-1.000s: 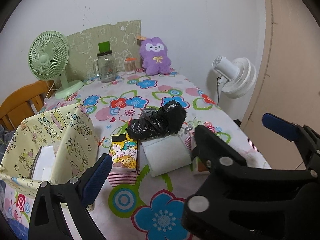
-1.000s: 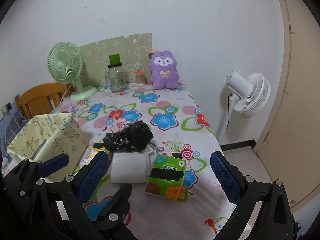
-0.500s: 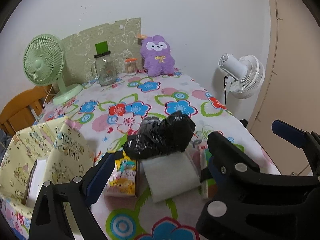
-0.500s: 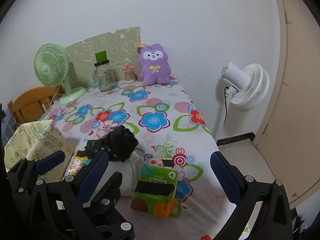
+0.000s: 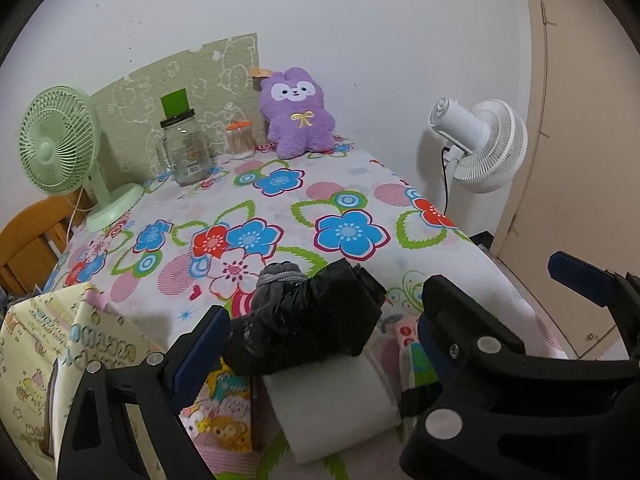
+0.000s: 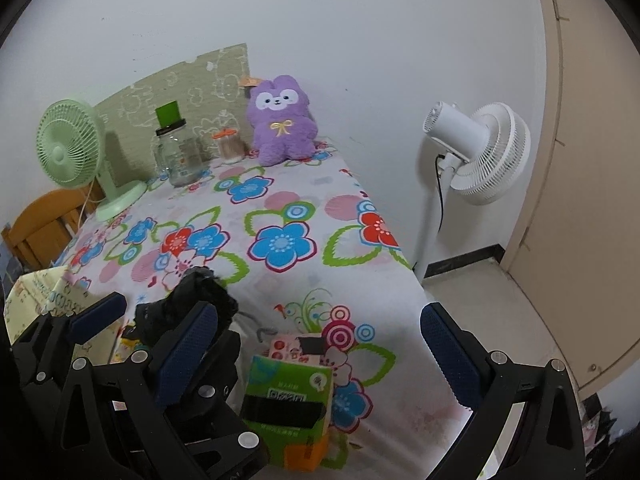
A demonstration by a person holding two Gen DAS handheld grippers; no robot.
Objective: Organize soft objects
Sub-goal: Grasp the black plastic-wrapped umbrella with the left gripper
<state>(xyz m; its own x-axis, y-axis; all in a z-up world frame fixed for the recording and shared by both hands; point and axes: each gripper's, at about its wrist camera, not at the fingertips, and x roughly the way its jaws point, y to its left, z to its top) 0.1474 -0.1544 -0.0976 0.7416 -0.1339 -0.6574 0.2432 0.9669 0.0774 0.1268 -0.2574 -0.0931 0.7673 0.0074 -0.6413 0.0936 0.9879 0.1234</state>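
**Both grippers open over the soft pile, nothing grasped**

Left gripper (image 5: 320, 340): jaws spread wide, straddling the black plastic bundle (image 5: 308, 320), not touching it as far as I can tell. The bundle lies on top of a white folded pad (image 5: 332, 404), with a cartoon-print tissue pack (image 5: 220, 412) just beside it on the left. Right gripper (image 6: 320, 344): jaws apart and holding nothing, above the green tissue pack (image 6: 288, 400) near the table's front edge.

Step in hand, by my judgement: left-hand pick of the black bundle, likely bound for the yellow fabric bin (image 5: 36, 356) at front left. To do it well: lower until the pads bracket the bundle's thick middle, close slowly since crinkled film slips and compresses, and lift straight up so the white pad beneath is not dragged. Keep the right gripper clear of the left's frame; they sit close together.

Surface: table under a floral tablecloth (image 5: 340, 200), smooth-looking. At the back stand a purple plush (image 5: 296, 116), a glass jar (image 5: 186, 152), and a green desk fan (image 5: 60, 140). A white floor fan (image 6: 476, 148) stands off the table's right, against a white wall.
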